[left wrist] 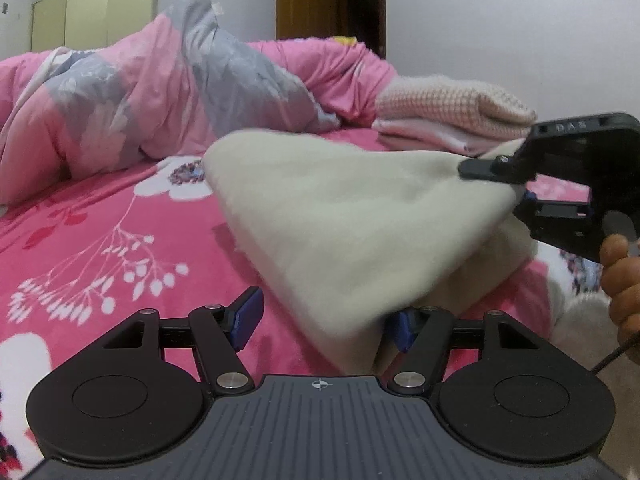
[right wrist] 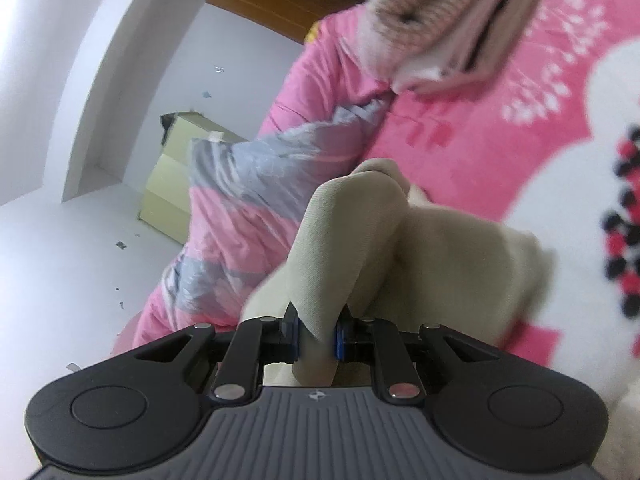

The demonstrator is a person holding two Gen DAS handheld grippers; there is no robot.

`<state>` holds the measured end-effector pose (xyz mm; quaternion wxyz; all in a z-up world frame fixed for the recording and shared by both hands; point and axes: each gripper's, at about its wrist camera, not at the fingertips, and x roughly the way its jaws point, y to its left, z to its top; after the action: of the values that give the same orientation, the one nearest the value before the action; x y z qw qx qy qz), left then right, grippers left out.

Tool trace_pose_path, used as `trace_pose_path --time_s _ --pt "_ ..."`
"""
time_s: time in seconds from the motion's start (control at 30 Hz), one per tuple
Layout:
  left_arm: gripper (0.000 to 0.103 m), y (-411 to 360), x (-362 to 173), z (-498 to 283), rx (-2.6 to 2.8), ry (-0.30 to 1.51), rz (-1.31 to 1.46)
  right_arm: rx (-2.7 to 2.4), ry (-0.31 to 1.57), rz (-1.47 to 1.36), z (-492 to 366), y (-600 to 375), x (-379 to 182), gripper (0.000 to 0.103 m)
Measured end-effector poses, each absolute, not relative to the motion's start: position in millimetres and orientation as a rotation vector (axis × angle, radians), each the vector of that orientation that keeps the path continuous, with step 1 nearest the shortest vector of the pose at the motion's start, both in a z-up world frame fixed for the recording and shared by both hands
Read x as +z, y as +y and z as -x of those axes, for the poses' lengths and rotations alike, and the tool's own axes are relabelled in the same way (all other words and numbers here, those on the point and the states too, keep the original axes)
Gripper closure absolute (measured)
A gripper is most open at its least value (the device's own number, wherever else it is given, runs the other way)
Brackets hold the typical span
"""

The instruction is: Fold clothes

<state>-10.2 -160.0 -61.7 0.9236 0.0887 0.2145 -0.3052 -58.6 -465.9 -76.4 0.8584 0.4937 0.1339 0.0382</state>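
Two claws, one cream garment lifted over the pink bed.

Left wrist view: the left claw (left wrist: 322, 326) stands apart, the soft cream garment (left wrist: 344, 216) drooping between its pads but not pinched; its long edge rises to the right claw (left wrist: 506, 184), which is the nearer one and grips the corner. Right wrist view: the right claw (right wrist: 316, 338) is clamped on a fine-ribbed fold of the garment (right wrist: 440, 248), above the fleecy floral bed (right wrist: 460, 132).

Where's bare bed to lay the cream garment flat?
Free: pink floral bedspread left of the cream garment, between the left gripper and the bunched duvet. Crowded: far right, where the folded stack sits behind the right gripper.
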Motion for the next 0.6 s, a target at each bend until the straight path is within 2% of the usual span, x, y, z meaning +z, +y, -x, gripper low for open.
trace_pose_path --time_s 0.27,0.6 --pt "0.036 -175 -67 7 -0.461 0.342 -0.237 0.09 0.24 -1.018 55 -461 -57 0.087" --pt "0.031 -168 -81 13 -0.46 0.389 -0.353 0.03 0.341 -1.128 74 -466 -109 0.087"
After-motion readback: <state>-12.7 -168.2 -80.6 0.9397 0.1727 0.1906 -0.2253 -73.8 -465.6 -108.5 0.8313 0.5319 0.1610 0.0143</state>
